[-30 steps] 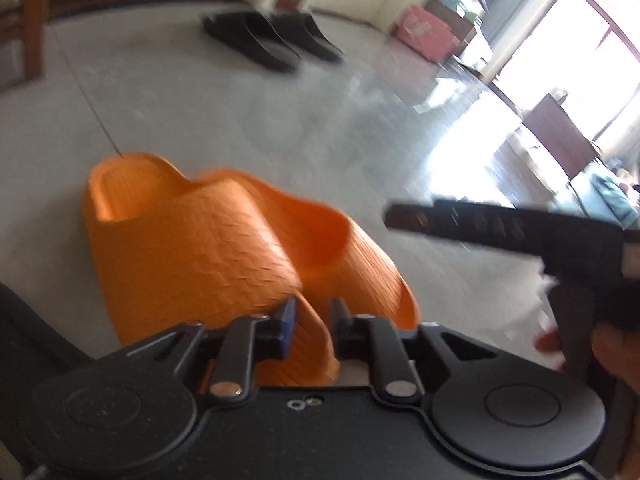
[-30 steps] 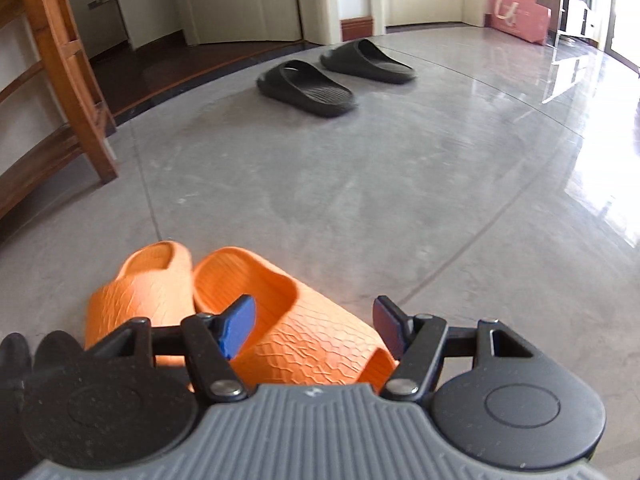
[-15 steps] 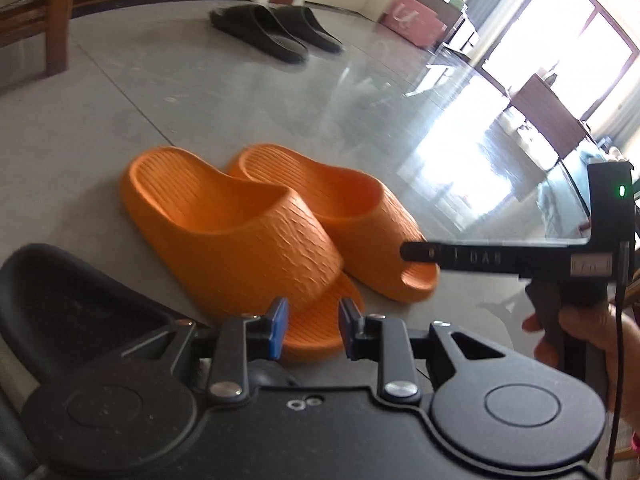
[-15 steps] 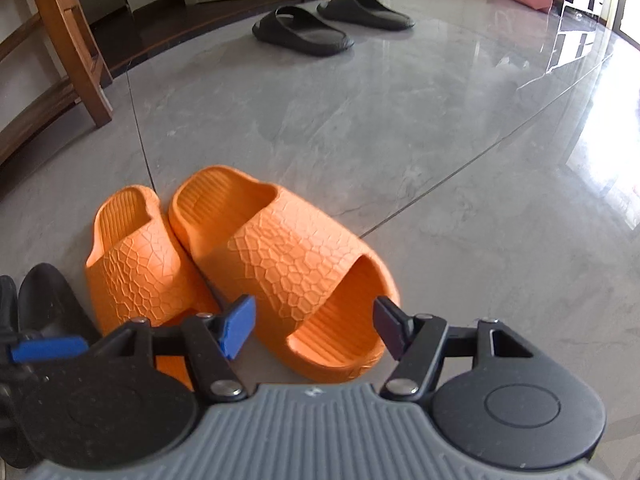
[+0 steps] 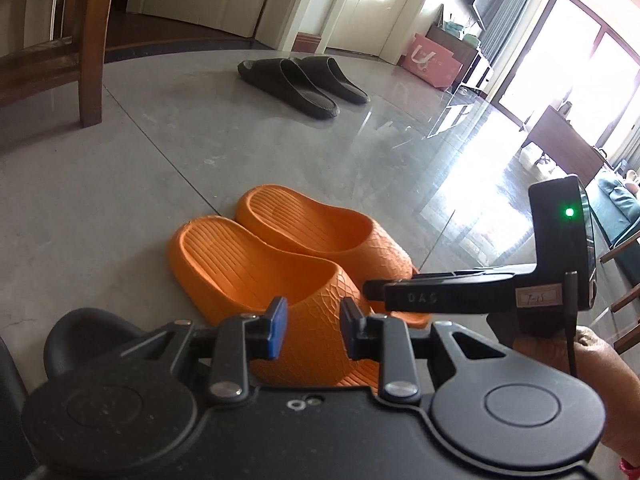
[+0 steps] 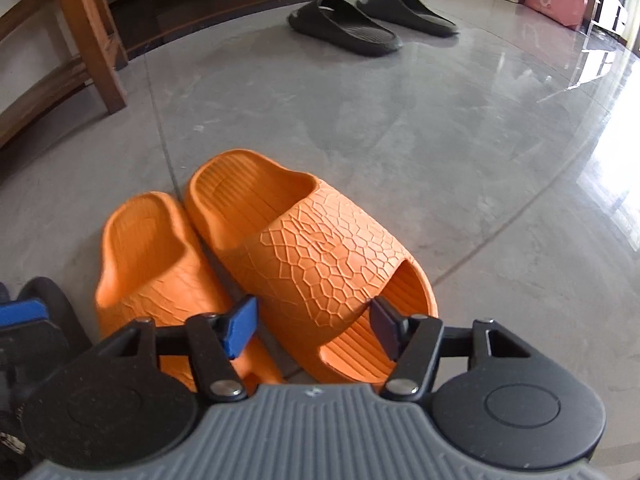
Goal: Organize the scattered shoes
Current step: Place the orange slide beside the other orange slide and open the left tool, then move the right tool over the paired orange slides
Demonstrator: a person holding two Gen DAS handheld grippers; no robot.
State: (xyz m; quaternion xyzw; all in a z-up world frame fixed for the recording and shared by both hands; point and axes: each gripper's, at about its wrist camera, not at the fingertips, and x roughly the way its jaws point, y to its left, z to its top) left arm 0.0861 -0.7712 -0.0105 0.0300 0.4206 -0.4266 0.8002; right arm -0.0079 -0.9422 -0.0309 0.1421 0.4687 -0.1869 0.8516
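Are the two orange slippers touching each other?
Touching: in the right wrist view, the left orange slipper presses against the right orange slipper along their inner edges.

Orange crackle-patterned slippers; black slippers; grey floor

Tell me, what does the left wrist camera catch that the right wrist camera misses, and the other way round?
Only the left view shows the right gripper side-on with its green light, the hand holding it, and bright windows.

Only the right view shows the right orange slipper's open toe and honeycomb strap.

Both show the two orange slippers side by side, the left orange slipper, the black slippers, a pink box and a wooden leg.
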